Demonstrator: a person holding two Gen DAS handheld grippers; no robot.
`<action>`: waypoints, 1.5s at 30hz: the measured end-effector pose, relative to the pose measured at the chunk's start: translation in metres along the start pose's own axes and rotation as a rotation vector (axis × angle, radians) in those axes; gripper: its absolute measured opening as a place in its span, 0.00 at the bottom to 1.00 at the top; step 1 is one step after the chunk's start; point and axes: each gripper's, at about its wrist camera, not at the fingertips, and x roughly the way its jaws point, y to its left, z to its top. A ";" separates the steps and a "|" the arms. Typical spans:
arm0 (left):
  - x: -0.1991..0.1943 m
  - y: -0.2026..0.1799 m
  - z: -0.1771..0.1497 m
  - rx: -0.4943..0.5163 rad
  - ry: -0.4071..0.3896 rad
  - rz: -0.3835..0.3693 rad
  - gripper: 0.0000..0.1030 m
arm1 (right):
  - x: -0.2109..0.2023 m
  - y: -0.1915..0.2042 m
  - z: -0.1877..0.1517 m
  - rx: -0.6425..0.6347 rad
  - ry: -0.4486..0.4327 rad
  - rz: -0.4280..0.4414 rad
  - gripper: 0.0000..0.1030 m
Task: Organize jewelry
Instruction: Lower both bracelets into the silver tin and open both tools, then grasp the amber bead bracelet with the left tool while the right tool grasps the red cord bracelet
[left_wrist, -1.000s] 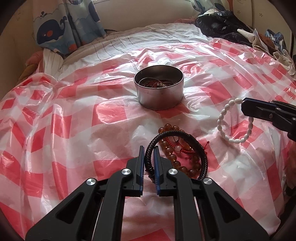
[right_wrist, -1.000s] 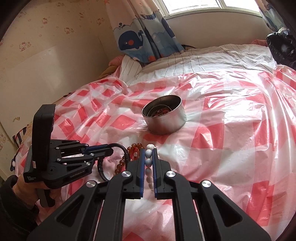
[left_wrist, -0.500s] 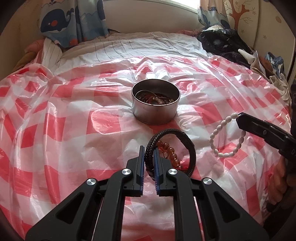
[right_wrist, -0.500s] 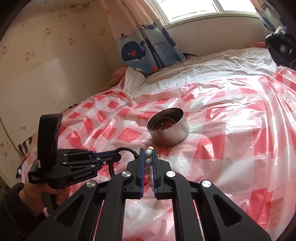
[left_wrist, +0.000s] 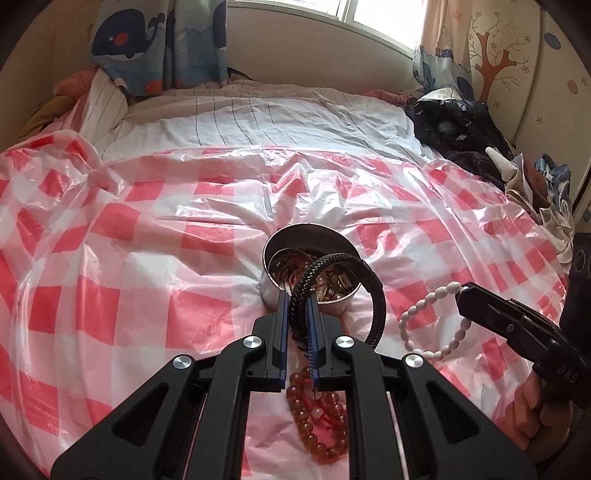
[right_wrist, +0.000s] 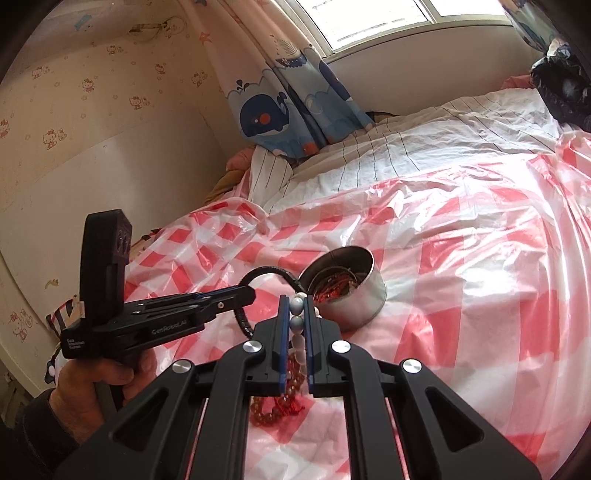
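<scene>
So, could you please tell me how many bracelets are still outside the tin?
3: black braided bracelet in the left hand-held gripper, white bead bracelet in the right hand-held gripper, amber bead bracelet on the cloth. Others may be hidden.

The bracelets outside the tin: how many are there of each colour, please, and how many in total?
Black braided bracelet, held in the left gripper: 1
White bead bracelet, held in the right gripper: 1
Amber bead bracelet, lying on the checked sheet with a red cord: 1
Total: 3

amber bead bracelet (left_wrist: 317, 424) partly behind tongs, tin (left_wrist: 314, 266) contents a tangle, tin's front hidden
</scene>
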 end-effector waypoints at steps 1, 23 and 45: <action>0.005 0.001 0.004 -0.008 0.002 -0.002 0.08 | 0.003 -0.001 0.005 -0.003 -0.003 0.004 0.08; 0.038 0.025 -0.003 -0.044 0.116 0.029 0.35 | 0.073 -0.039 0.035 0.052 0.137 -0.194 0.17; 0.005 0.024 -0.062 -0.031 0.148 0.062 0.38 | 0.057 0.021 -0.067 -0.156 0.398 -0.032 0.04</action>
